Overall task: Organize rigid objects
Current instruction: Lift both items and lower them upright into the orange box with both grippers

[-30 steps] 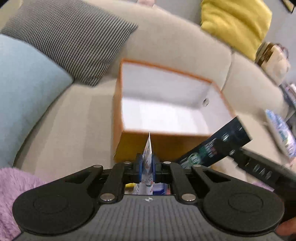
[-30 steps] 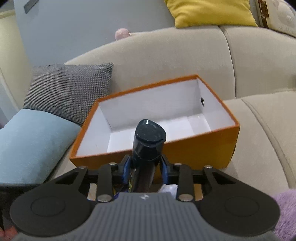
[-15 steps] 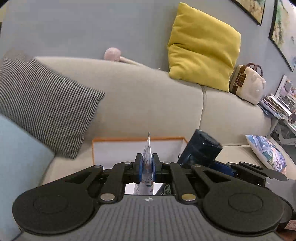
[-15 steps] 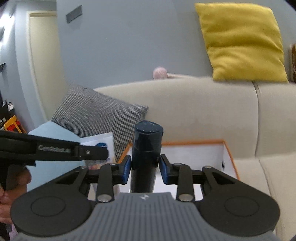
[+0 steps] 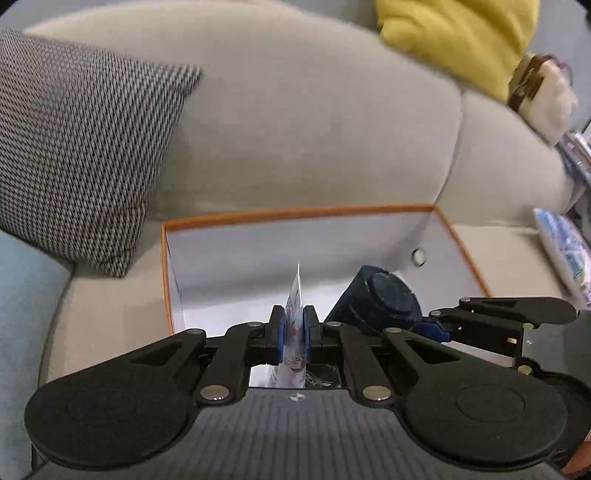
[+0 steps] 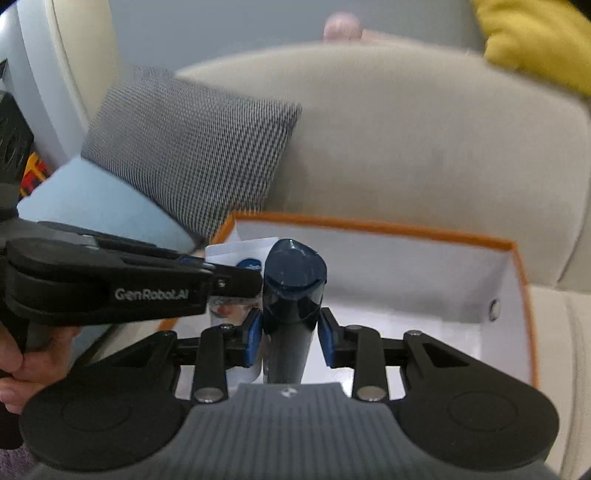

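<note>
Jaws of the left gripper [image 5: 293, 334] clamp a thin printed white packet [image 5: 295, 295] edge-on; those of the right gripper [image 6: 290, 336] clamp a dark blue capped tube [image 6: 291, 291]. Both hang above the near-left corner of the orange white-lined cardboard box [image 5: 295, 212] on the beige sofa [image 5: 295, 129]. The tube looks stiff and slick: hold mid-body.

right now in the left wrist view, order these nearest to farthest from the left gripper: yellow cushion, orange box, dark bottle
1. dark bottle, just right of the left gripper, over the box.
2. orange box, directly ahead on the sofa seat.
3. yellow cushion, far upper right on the sofa back.
</note>
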Tool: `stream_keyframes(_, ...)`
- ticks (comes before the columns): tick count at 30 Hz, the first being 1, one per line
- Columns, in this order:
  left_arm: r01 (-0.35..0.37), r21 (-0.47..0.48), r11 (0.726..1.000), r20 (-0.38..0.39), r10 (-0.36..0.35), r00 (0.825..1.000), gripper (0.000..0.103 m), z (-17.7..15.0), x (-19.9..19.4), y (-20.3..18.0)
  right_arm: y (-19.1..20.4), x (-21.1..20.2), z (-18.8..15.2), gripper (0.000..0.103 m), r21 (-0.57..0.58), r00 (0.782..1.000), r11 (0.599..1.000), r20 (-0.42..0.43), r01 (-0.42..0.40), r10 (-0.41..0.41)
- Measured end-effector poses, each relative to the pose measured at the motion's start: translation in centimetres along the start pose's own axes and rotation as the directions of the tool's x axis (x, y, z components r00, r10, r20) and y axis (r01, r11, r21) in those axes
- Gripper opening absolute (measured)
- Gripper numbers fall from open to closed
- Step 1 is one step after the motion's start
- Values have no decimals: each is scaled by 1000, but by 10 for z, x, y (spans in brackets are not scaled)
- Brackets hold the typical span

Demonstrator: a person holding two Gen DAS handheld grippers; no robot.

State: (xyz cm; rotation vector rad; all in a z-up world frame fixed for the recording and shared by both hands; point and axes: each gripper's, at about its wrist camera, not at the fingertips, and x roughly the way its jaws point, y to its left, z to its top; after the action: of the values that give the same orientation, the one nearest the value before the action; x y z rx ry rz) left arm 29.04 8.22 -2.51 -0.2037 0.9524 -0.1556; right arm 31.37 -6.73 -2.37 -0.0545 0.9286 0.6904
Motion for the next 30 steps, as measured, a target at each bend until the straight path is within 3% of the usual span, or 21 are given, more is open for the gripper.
stream_keyframes(6,-26,5,1000,-69,26,997,10,-1,23,5,-11,44,8,33,-4,993,1000,-119,-23,22)
stream_keyframes(14,-88,-56,995,-107,82,991,11,13,39,15,-11,63,18,33,13,994,999,-99,-34,35)
stream_keyframes(22,-154,15,988,-80,155,985,11,26,42,10,-15,86,27,33,96,992,995,-115,-37,48)
stream_keyframes(25,-185,30,982,-65,187,980,21,26,41,13,-12,93,27,33,92,991,995,-128,-34,46)
stream_keyframes(30,-179,50,983,-20,180,983,36,21,25,14,-5,100,28,33,81,989,996,-141,-22,33)
